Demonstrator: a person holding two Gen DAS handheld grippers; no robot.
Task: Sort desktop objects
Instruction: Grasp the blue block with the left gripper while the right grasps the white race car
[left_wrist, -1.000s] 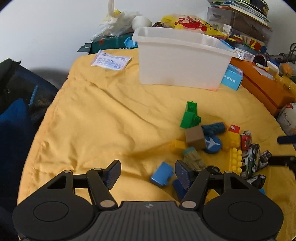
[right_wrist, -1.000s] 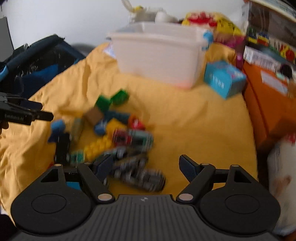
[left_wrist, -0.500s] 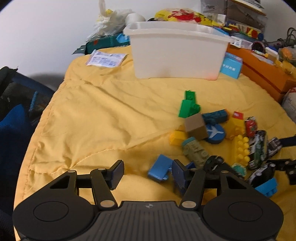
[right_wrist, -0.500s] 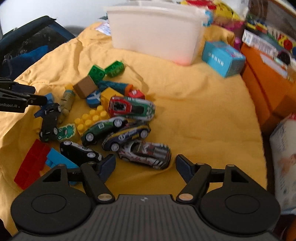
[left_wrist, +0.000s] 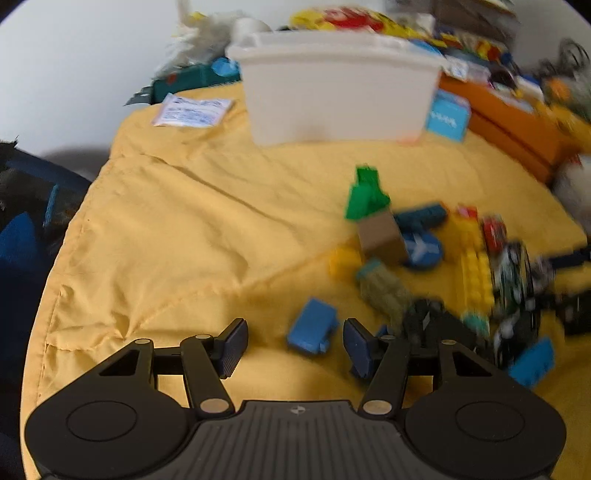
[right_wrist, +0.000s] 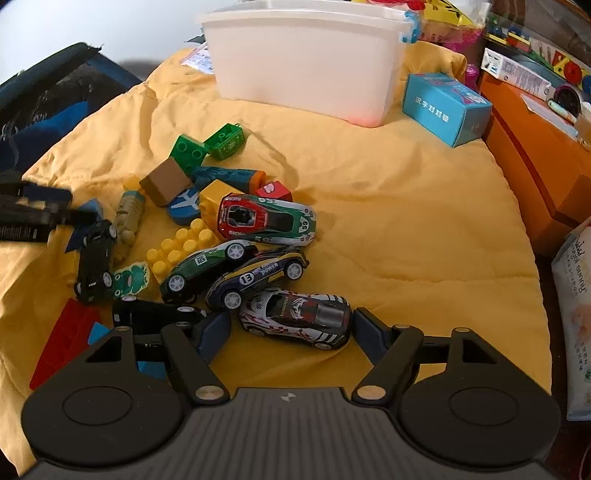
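A heap of toy cars and bricks lies on the yellow cloth (right_wrist: 388, 206). My right gripper (right_wrist: 291, 332) is open, its jaws on either side of a white, red and black toy car (right_wrist: 295, 317), apart from it. My left gripper (left_wrist: 293, 343) is open, with a blue brick (left_wrist: 312, 326) just ahead between its fingers. It also shows at the left edge of the right wrist view (right_wrist: 33, 214). A white plastic bin (right_wrist: 306, 55) stands at the back; it also shows in the left wrist view (left_wrist: 340, 85).
Other cars (right_wrist: 266, 218), green bricks (right_wrist: 207, 146), a yellow brick (right_wrist: 181, 243) and a brown cube (right_wrist: 164, 181) lie left of centre. A teal box (right_wrist: 443, 107) and orange boxes (right_wrist: 532, 147) stand at the right. A dark bag (right_wrist: 44, 99) sits off the left edge.
My right gripper has moved down and forward to the white car, which now sits between its open jaws. My left gripper has closed in on the blue brick.
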